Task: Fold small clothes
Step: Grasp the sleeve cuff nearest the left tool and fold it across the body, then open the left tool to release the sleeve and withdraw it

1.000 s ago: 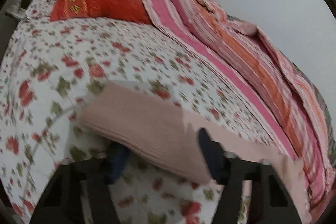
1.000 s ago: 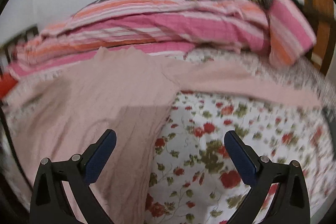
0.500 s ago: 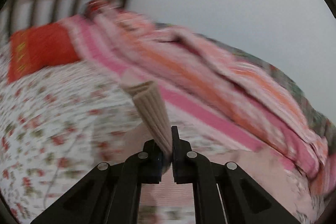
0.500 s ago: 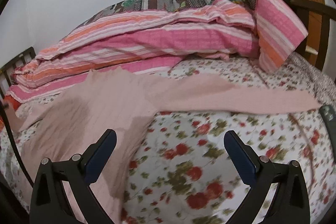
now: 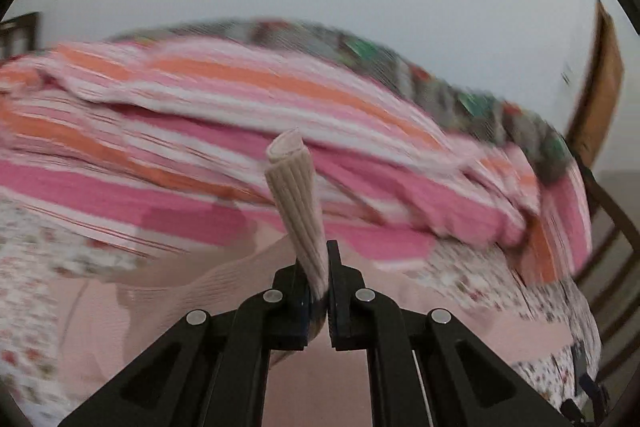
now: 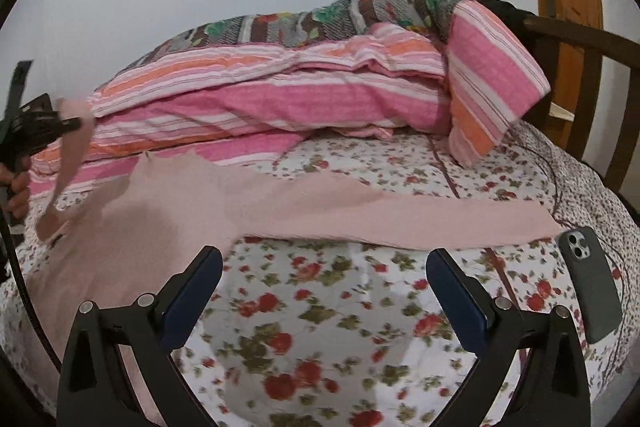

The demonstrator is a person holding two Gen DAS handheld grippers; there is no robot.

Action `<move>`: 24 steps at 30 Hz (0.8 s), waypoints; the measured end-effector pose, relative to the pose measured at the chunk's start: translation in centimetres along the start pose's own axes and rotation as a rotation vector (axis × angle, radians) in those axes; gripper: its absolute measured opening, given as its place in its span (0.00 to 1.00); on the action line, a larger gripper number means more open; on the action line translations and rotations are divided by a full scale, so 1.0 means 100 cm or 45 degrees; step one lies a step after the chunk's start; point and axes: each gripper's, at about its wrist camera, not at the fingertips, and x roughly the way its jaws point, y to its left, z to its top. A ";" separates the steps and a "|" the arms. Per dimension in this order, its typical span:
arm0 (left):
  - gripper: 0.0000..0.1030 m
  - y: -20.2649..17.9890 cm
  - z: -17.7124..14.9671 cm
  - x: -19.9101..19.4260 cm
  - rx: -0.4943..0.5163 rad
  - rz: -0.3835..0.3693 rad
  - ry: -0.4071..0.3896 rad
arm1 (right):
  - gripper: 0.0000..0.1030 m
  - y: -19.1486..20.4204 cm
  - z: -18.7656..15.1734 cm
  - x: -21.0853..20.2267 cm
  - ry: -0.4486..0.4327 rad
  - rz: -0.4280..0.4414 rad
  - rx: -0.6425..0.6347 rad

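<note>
Now left hand-held gripper [image 5: 319, 289] pinching pink garment [image 6: 208, 203] sleeve, lifted above bedsheet [image 6: 320, 311]

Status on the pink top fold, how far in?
Early. Done: nothing folded; the pink top lies spread on the floral sheet. In hand: left claw is shut on one sleeve cuff, lifted. Right claw is open, empty. Left: other sleeve, lying straight, then the body folds.

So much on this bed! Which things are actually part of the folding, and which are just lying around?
Part of the folding:
- pink garment, spread on the bed
- its sleeve, pinched in the left gripper
- right gripper, open above the sheet

Just lying about:
- striped quilt
- floral bedsheet
- phone
</note>
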 end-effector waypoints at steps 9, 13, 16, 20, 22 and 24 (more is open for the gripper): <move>0.08 -0.095 -0.090 0.081 0.172 -0.149 0.322 | 0.97 -0.017 -0.015 0.016 0.092 -0.036 0.039; 0.34 -0.094 -0.095 0.094 0.135 -0.167 0.460 | 0.97 -0.011 -0.012 0.020 0.101 -0.008 0.041; 0.49 -0.079 -0.086 0.078 0.109 -0.147 0.405 | 0.97 0.000 -0.008 0.025 0.100 0.035 0.031; 0.73 -0.037 -0.065 0.040 0.063 -0.149 0.243 | 0.97 0.023 -0.001 0.036 0.105 0.135 0.027; 0.73 -0.013 -0.058 0.021 0.083 -0.097 0.200 | 0.97 0.037 0.005 0.047 0.118 0.192 0.027; 0.73 0.019 -0.054 0.001 0.098 -0.011 0.146 | 0.90 0.049 0.010 0.055 0.123 0.232 0.026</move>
